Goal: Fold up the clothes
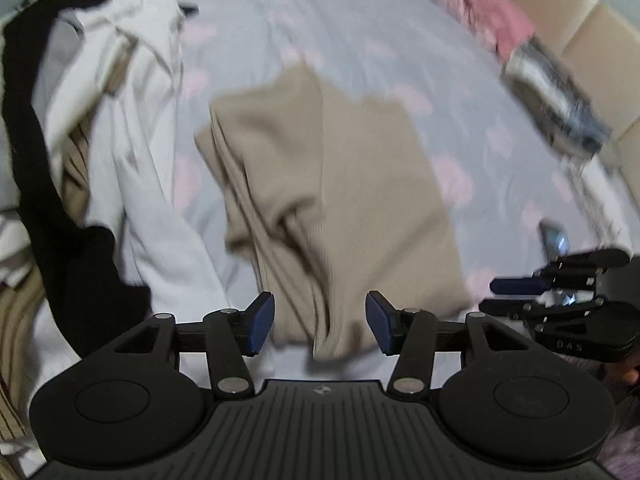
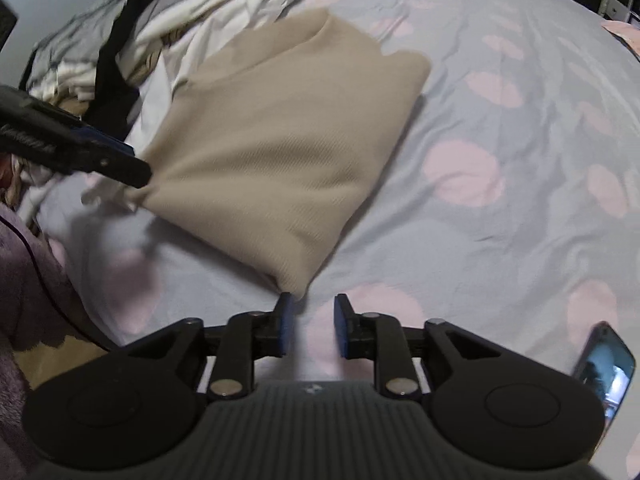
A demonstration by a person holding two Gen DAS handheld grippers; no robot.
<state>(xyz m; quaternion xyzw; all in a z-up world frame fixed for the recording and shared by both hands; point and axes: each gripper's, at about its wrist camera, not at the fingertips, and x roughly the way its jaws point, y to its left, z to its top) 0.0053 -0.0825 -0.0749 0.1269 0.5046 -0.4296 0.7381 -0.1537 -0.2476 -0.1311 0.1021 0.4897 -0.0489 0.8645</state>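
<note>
Beige top [image 2: 280, 148]: folded to a rough rectangle, flat on the bed sheet [image 2: 500, 240], near the middle of the bed; ribbed knit, bunched folds along its left edge in the left wrist view; near corner just ahead of the right gripper.

Left gripper [image 1: 320, 322]: jaws wide apart, nothing between them; blue pads poised over the near edge of the beige top [image 1: 320, 184]; contact with the cloth not clear.

Right gripper [image 2: 310, 326]: jaws parted with a narrow gap, empty; left fingertip just beside the top's near corner, touching or not cannot be told.

Clothes pile [image 2: 140, 28]: loose heap to the left of the top, white, grey, black and striped pieces mixed; a white piece lies against the top's left edge.

Bed sheet: pale blue-grey with pink blotches, lightly creased.

Pink garment [image 1: 492, 12]: at the far right of the bed, blurred.

Grey patterned item [image 1: 556, 104]: beside the pink garment, too blurred to tell what.

Phone [image 2: 606, 364]: on the sheet at the right of the right gripper, screen up.
</note>
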